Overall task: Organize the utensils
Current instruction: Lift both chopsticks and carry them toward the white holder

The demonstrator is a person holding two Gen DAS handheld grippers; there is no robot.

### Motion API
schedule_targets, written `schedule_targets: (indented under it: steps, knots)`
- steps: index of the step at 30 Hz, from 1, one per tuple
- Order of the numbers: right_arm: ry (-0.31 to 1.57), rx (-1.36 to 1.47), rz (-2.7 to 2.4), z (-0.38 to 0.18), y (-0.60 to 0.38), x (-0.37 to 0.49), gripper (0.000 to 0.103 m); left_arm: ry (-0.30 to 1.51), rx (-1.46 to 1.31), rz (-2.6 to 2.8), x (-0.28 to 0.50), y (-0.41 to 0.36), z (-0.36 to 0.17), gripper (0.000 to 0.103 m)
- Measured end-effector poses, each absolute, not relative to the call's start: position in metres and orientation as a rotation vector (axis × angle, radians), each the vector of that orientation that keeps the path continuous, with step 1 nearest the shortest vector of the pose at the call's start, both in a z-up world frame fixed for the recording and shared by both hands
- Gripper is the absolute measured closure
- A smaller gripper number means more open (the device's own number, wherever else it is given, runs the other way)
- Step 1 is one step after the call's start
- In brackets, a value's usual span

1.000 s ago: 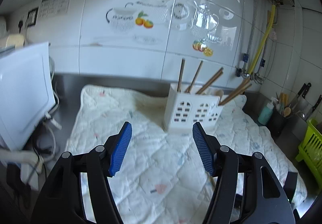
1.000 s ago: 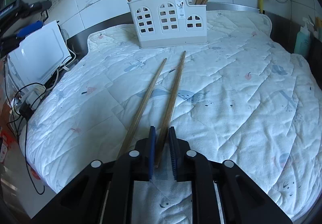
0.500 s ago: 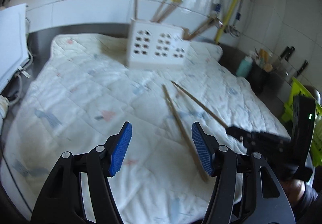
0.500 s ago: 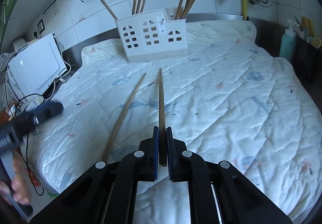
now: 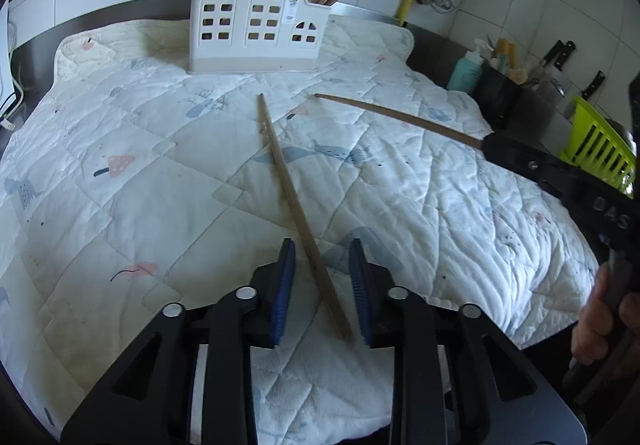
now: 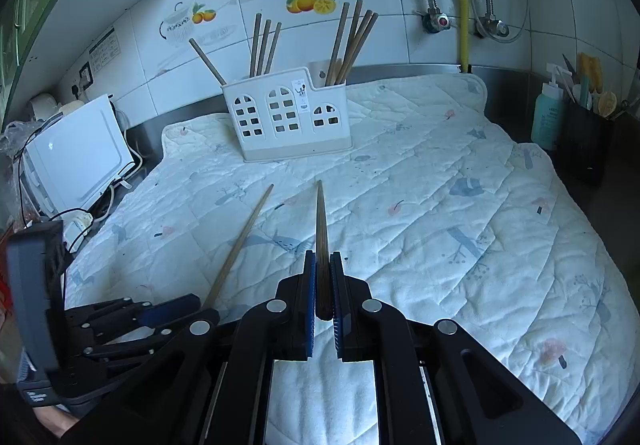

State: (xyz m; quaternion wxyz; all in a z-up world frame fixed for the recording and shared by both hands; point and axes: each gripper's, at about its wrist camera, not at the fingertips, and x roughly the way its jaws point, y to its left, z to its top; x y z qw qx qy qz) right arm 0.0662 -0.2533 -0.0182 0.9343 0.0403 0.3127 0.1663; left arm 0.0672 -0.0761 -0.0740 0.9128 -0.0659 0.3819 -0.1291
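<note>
Because a wooden chopstick is light, stiff and thin, it is judged to need only a gentle pinch, though its narrow rounded shaft could roll or pivot between flat pads if held far from its thick end. 2 chopsticks are loose here. The lying chopstick rests on the quilted mat, its thick end between the blue pads of the left gripper, whose jaws stand partly open around it without visibly touching; closing near that thick end looks the sensible hold. The held chopstick is clamped at its thick end by the right gripper, jaws nearly closed on it, tip pointing toward the white holder and apparently raised off the mat. The holder stands upright at the far side of the mat, well apart from both loose sticks, with more chopsticks already leaning in its compartments. Beyond lie a white appliance at the left and a green rack at the right.
</note>
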Motion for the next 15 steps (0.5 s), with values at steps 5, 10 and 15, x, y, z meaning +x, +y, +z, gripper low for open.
schedule_targets:
  steps: [5, 10, 15]
  knots:
    - [0.619, 0.072, 0.343, -0.010, -0.254, 0.066, 0.096, 0.793, -0.104, -0.244, 0.071, -0.077, -0.076, 0.092]
    - [0.592, 0.061, 0.344, 0.001, -0.255, 0.065, 0.096, 0.793, -0.102, -0.251, 0.071, -0.066, -0.067, 0.097]
    - [0.562, 0.055, 0.351, 0.014, -0.255, 0.066, 0.096, 0.739, -0.103, -0.235, 0.071, -0.043, -0.051, 0.098]
